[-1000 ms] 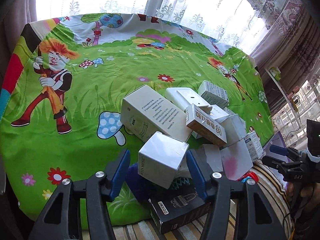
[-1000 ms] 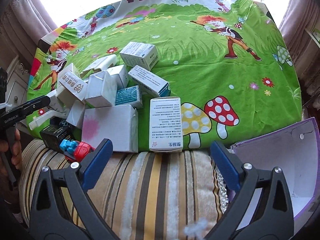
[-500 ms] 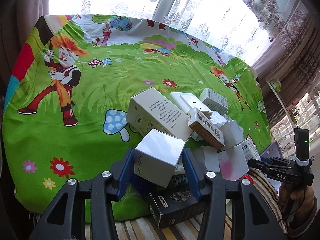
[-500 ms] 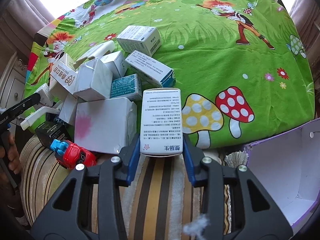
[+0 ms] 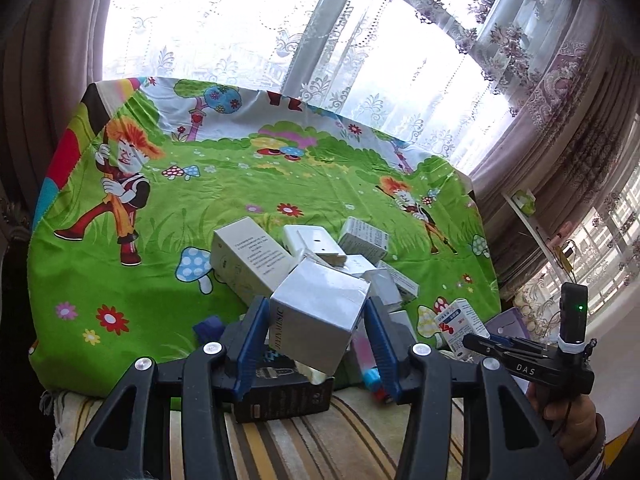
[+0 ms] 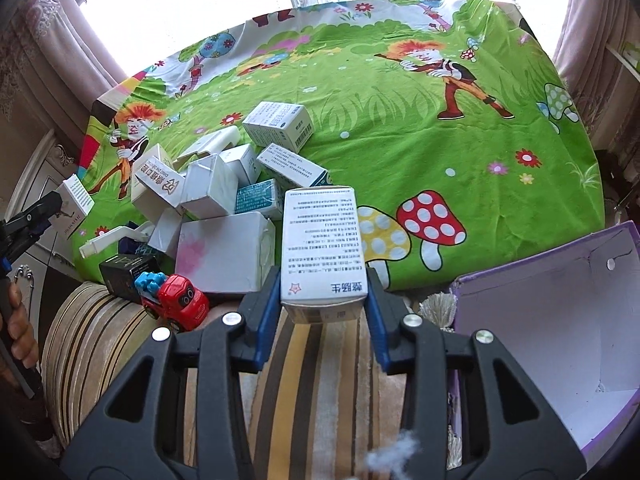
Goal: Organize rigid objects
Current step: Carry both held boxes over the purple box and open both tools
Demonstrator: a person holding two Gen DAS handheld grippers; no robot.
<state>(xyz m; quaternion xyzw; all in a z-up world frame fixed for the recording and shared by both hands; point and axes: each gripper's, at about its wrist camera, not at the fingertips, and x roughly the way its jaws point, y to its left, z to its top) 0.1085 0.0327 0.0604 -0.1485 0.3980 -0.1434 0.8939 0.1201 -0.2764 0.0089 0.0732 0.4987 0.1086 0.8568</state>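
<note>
My left gripper (image 5: 315,320) is shut on a silver-white cube box (image 5: 320,300) and holds it tilted above the pile of cartons (image 5: 344,256). In the right wrist view that box (image 6: 76,200) shows at the far left. My right gripper (image 6: 322,280) is shut on the near end of a white medicine box with printed text (image 6: 320,232), its far end over the green cartoon cloth (image 6: 400,140). In the left wrist view the medicine box (image 5: 456,324) stands in the right gripper's fingers at the right.
An open purple box with a white inside (image 6: 560,320) sits at the right. A red toy car (image 6: 176,296) and a black box (image 6: 124,272) lie at the cloth's near edge on a striped cushion (image 6: 312,380). Curtains and a window stand behind.
The left gripper closed on the silver box and raised it off the pile. The right gripper closed from wide open onto the medicine box and drew it up slightly.
</note>
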